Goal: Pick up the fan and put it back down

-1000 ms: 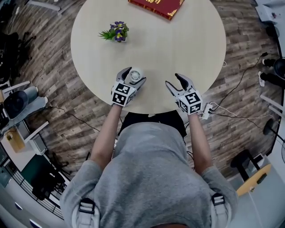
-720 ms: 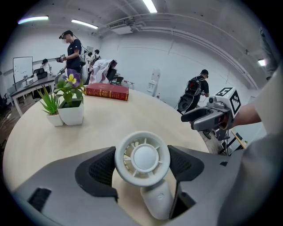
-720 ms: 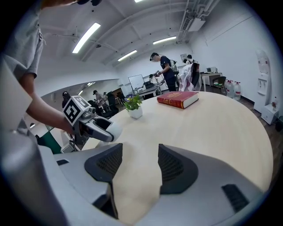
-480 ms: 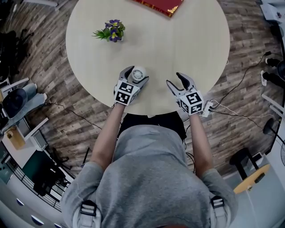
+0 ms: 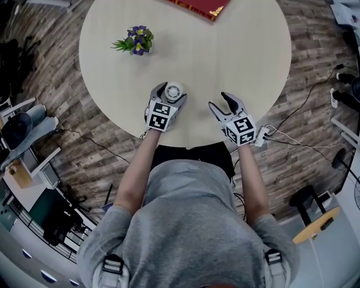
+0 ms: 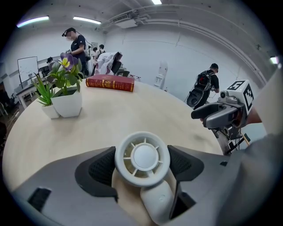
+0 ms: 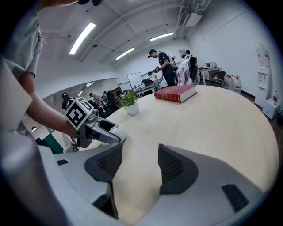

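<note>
A small white fan (image 5: 174, 90) with a round grille sits between the jaws of my left gripper (image 5: 171, 92) over the near part of the round table (image 5: 225, 56). In the left gripper view both pads press on the fan's head (image 6: 142, 158), so the left gripper (image 6: 141, 164) is shut on it, with the fan's stem hanging below. I cannot tell whether its base touches the tabletop. My right gripper (image 5: 219, 101) hovers to the right near the table's front edge. It is open, and only bare tabletop shows between the right gripper's (image 7: 138, 165) pads.
A potted plant (image 5: 134, 40) with purple flowers stands at the far left of the table. A red book (image 5: 197, 7) lies at the far edge. Cables and a power strip (image 5: 261, 136) lie on the wooden floor to the right. People stand in the room beyond.
My left gripper has come down toward the tabletop with the fan still in it. The right gripper has sunk a little and stays open.
</note>
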